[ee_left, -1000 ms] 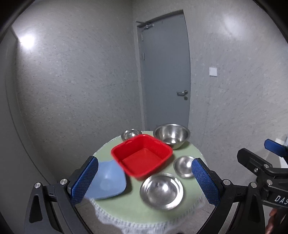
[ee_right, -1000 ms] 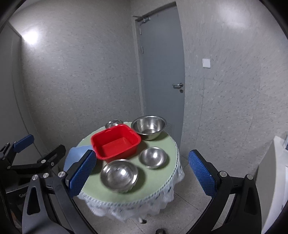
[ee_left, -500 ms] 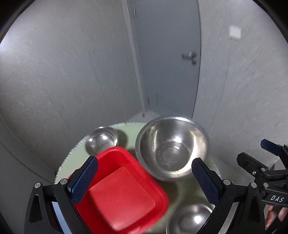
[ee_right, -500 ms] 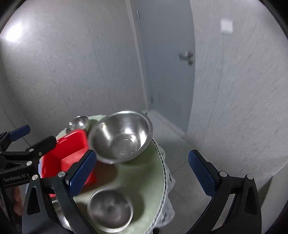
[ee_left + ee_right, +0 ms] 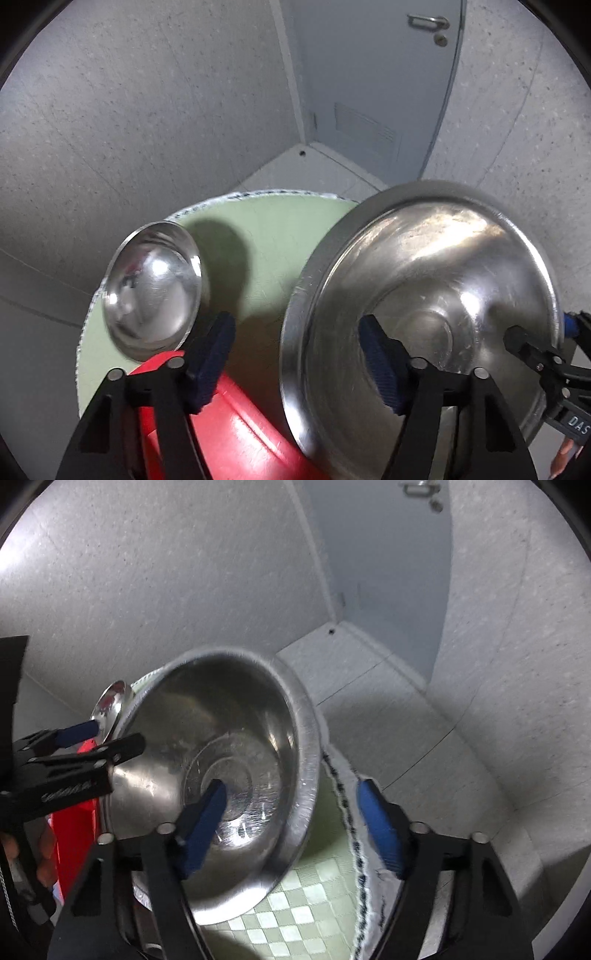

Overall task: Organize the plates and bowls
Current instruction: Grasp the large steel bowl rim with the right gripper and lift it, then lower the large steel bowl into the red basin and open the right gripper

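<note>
Left wrist view: large steel bowl (image 5: 424, 314) stands on tabletop (image 5: 266, 236), mouth up, tilted leftward, its rim straddled by both spread tools, left tool (image 5: 295, 354) and right tool (image 5: 291, 830).

1. A plain indoor room corner: speckled grey walls (image 5: 147, 110), a grey door (image 5: 369, 74) with a lever handle (image 5: 428, 20).
2. A small round table (image 5: 258, 236) under green cloth suggests a staged household setting.

Bare cloth (image 5: 258, 254) between small bowl (image 5: 153, 291) and large bowl (image 5: 424, 321) (narrow gap).
</note>
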A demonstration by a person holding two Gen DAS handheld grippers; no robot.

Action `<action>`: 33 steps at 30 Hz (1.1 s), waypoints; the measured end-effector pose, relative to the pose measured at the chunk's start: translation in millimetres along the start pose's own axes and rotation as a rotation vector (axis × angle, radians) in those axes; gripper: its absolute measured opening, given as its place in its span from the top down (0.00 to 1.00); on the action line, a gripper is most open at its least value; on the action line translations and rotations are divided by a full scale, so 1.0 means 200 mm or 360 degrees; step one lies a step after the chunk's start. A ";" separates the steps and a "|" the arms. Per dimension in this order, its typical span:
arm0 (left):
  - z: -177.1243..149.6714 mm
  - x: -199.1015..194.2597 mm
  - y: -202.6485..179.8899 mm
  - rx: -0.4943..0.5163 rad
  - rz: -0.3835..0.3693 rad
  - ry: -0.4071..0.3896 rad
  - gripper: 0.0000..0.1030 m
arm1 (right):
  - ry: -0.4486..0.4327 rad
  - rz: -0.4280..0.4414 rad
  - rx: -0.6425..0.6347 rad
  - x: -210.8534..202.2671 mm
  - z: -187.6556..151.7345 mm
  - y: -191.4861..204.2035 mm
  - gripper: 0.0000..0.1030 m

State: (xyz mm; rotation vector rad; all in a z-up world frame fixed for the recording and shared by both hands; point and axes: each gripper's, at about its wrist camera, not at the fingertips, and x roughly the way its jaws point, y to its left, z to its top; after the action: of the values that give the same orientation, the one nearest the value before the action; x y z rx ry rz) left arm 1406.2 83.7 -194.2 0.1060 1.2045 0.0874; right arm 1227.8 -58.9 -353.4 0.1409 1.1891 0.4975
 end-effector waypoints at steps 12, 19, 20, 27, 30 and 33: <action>0.03 0.05 0.04 0.0037 -0.0144 -0.0110 0.77 | -0.0034 0.0061 0.0026 0.00 0.01 -0.01 0.77; -0.11 -0.36 0.31 -0.0064 -0.0197 -0.0405 0.77 | -0.0282 0.0043 -0.0075 -0.37 0.02 0.23 0.77; -0.16 -0.41 0.37 -0.0079 -0.0189 -0.0436 0.77 | -0.0310 0.0054 -0.0098 -0.42 0.01 0.29 0.77; -0.56 -0.53 0.79 -0.0214 -0.0111 -0.0376 0.77 | -0.0267 0.0143 -0.0254 -0.46 -0.16 0.74 0.77; -0.70 -0.43 0.93 -0.0258 -0.0080 -0.0275 0.77 | -0.0147 0.0174 -0.0278 -0.34 -0.25 0.88 0.77; -0.80 -0.30 1.02 -0.0282 -0.0079 -0.0178 0.77 | -0.0032 0.0171 -0.0278 -0.22 -0.33 0.96 0.77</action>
State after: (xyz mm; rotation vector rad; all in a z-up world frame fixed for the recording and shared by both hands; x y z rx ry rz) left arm 1231.8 284.6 -168.5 -0.0730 1.0821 0.1426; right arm 1097.7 82.3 -272.2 0.0598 1.1171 0.6900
